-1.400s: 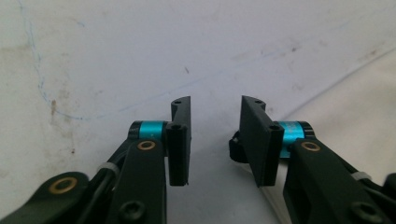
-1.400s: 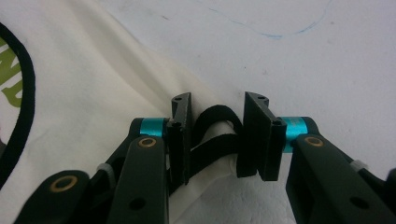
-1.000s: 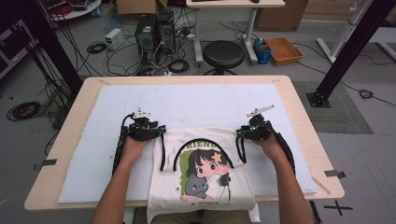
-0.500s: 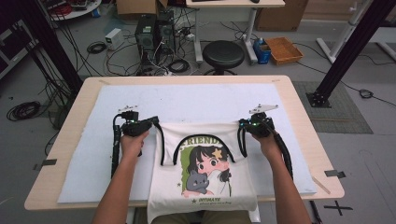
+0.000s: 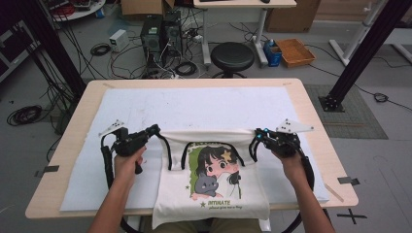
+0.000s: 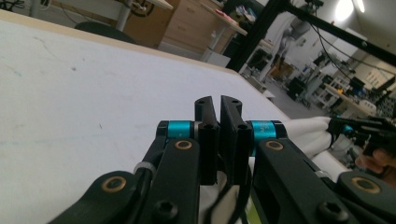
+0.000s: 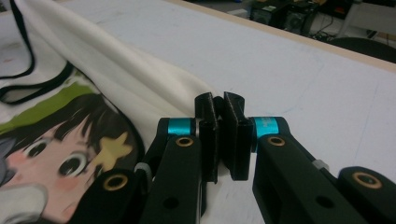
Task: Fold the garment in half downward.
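Tote bag [image 5: 214,182] in cream cloth, printed with a cartoon girl, lies flat on the white mat [image 5: 204,107], its bottom edge hanging over the near edge of the table [image 5: 311,121] toward the person. Its mouth points away from the person, and the black straps [image 5: 167,150] loop down across the print.

Each of the bag's top corners is pinched. The left gripper [image 5: 154,130] has its jaws clamped together at the bag's top left corner; from its own camera the jaws [image 6: 219,135] stand nearly touching, with white cloth bunched below and behind them. The right gripper [image 5: 257,133] holds the top right corner the same way, and the right gripper view shows a ridge of cream cloth [image 7: 140,79] running up into the closed jaws. Both pairs of jaws have just been closing, with the bag's edge between them.

Judging by this, the step in hand is taking hold of the top edge to spread or fold the bag. The next move likely calls for both hands to lift together and keep the edge taut, so that neither corner slips.

How much cloth sits between the pads is hard to make out, since the jaws hide it. The bag's bottom edge is cut off by the table's near edge and the person's lap.
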Demonstrator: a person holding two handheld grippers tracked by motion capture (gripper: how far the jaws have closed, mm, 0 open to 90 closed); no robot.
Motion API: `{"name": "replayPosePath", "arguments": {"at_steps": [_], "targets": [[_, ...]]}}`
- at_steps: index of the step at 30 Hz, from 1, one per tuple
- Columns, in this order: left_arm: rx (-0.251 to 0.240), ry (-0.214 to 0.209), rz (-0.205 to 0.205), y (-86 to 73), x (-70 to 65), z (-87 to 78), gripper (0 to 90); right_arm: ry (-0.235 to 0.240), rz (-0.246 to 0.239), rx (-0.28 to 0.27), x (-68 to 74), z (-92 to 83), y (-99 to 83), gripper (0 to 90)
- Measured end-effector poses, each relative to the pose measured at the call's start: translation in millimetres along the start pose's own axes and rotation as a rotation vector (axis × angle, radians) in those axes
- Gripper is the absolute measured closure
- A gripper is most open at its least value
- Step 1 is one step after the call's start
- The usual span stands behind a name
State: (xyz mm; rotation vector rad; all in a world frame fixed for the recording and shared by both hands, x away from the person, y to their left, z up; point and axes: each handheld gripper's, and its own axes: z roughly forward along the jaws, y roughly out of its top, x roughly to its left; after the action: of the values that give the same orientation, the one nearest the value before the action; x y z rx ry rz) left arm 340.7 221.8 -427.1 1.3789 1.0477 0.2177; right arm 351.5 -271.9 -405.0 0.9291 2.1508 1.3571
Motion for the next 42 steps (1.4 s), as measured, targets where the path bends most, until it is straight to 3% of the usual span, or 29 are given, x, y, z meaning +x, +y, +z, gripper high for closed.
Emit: {"name": "replayPosePath", "arguments": {"at_steps": [3,8,11,13,14,16,18,20,23,28,32,35,37,38,39,42], "targets": [[0.043,-0.007,0.03,-10.5,-6.7,-12.3,85.3,0.034,-0.025,0.02,6.4,-11.4,-9.9,85.4],[0.123,0.003,0.039,-24.6,-14.0,-33.0,84.7,0.095,-0.072,0.081,18.0,-27.8,-26.2,85.4],[0.12,0.064,0.027,-25.7,-16.1,-50.5,80.6,0.135,-0.103,0.121,26.6,-36.7,-36.8,85.2],[0.122,0.102,0.054,-23.1,-17.1,-61.4,75.9,0.129,-0.122,0.153,30.8,-42.0,-42.3,84.4],[0.128,0.115,0.071,-21.5,-18.4,-64.7,75.2,0.146,-0.124,0.153,31.5,-44.1,-44.2,83.0],[0.14,0.115,0.088,-18.6,-21.4,-66.6,72.0,0.171,-0.1,0.157,31.5,-47.3,-45.0,68.3],[0.146,0.113,0.107,-16.6,-25.4,-63.4,66.9,0.172,-0.064,0.129,29.4,-50.0,-42.8,60.3],[0.155,0.102,0.111,-16.1,-28.9,-55.7,61.5,0.139,-0.037,0.101,27.1,-52.8,-38.7,50.3],[0.185,0.091,0.117,-17.7,-32.9,-39.4,55.4,0.104,0.001,0.078,24.2,-52.9,-32.4,47.3],[0.254,0.114,0.082,-23.4,-28.0,-8.5,47.4,0.017,0.03,0.114,19.9,-35.2,-29.8,38.6],[0.334,0.122,0.064,-29.4,-18.7,7.1,42.6,0.052,0.069,0.182,13.5,-13.0,-32.0,37.6],[0.403,0.136,0.063,-32.8,-13.8,11.9,43.1,0.072,0.09,0.276,10.2,4.8,-34.7,40.5],[0.441,0.143,0.07,-34.4,-13.1,12.7,61.2,0.125,0.1,0.338,9.4,13.1,-38.0,56.3],[0.455,0.146,0.079,-35.2,-13.9,13.3,72.5,0.128,0.086,0.332,11.0,13.9,-38.6,63.9],[0.458,0.148,0.084,-35.8,-14.9,13.9,81.9,0.158,0.086,0.336,12.1,12.8,-37.3,77.1],[0.426,0.149,0.066,-32.1,-13.5,15.1,86.0,0.133,0.026,0.333,15.5,10.1,-32.5,83.1]]}}
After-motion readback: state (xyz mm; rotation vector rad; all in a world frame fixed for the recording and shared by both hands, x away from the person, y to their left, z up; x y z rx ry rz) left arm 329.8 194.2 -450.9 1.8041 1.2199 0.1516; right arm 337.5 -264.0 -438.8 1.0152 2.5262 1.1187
